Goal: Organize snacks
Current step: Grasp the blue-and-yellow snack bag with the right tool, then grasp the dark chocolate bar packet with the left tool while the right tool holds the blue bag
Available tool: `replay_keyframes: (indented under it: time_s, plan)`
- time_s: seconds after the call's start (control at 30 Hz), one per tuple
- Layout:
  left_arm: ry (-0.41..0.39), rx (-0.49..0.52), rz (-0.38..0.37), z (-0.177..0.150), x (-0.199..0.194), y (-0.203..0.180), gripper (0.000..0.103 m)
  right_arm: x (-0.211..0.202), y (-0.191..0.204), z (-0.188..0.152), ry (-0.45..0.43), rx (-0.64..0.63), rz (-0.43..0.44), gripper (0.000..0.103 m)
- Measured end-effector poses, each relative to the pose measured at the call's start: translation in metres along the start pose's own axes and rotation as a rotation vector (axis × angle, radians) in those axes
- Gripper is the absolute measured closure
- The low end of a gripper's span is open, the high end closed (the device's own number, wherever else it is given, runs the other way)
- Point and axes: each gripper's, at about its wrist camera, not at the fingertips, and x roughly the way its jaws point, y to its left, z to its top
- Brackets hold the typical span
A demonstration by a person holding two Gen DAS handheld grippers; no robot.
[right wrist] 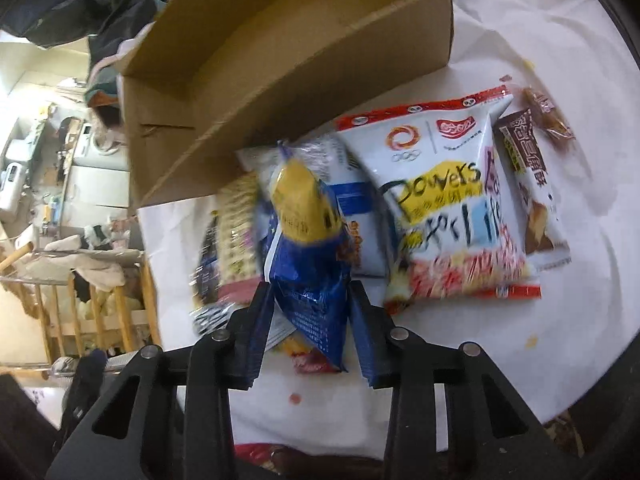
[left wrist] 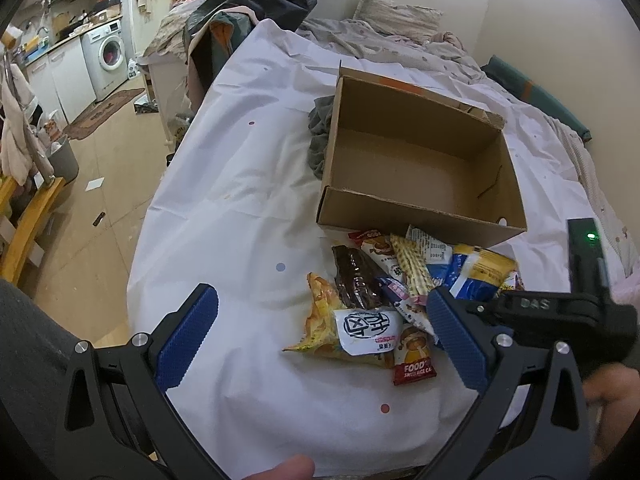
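My right claw (right wrist: 308,312) has its jaws pinched on the blue-and-yellow snack packet (right wrist: 308,248), lifting its end out of the pile on the bed (left wrist: 248,200). The empty cardboard box (left wrist: 420,160) sits just behind, ready to take it. My left claw (left wrist: 320,340) hangs wide open, holding nothing, above the pile.

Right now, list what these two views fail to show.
- Right wrist view: the lower end of the blue-and-yellow packet is hidden between the right tongs.
- Same view: the cardboard box is cut off by the top edge.
- Left wrist view: packets behind the left tongs are partly hidden.
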Motion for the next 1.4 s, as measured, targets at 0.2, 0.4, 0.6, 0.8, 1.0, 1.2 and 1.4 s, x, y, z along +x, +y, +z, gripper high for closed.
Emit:
replay_keyframes:
  time_s: [0.2, 0.4, 0.6, 0.8, 1.0, 1.2, 1.4]
  plan:
    - [0.016, -0.012, 0.022, -0.002, 0.003, 0.006, 0.000, -0.022, 0.013, 0.001, -0.039, -0.114, 0.016, 0.091]
    - [0.061, -0.011, 0.021, 0.000, 0.014, 0.006, 0.000, -0.073, 0.019, 0.007, -0.101, -0.199, 0.062, 0.091]
    - [0.252, -0.016, -0.017, 0.007, 0.048, 0.007, 0.002, -0.090, -0.003, 0.013, -0.161, -0.197, 0.140, 0.092]
    - [0.308, 0.018, -0.056, 0.039, 0.074, -0.007, 0.022, -0.087, -0.009, 0.012, -0.166, -0.149, 0.178, 0.092]
    - [0.444, -0.038, -0.068, 0.068, 0.131, -0.009, 0.033, -0.091, -0.011, 0.011, -0.175, -0.135, 0.214, 0.092]
    - [0.554, -0.058, -0.059, 0.058, 0.174, -0.014, 0.047, -0.091, -0.015, 0.013, -0.177, -0.125, 0.211, 0.092]
    - [0.589, 0.001, -0.036, 0.046, 0.187, -0.027, 0.049, -0.086, -0.013, 0.016, -0.164, -0.124, 0.217, 0.092]
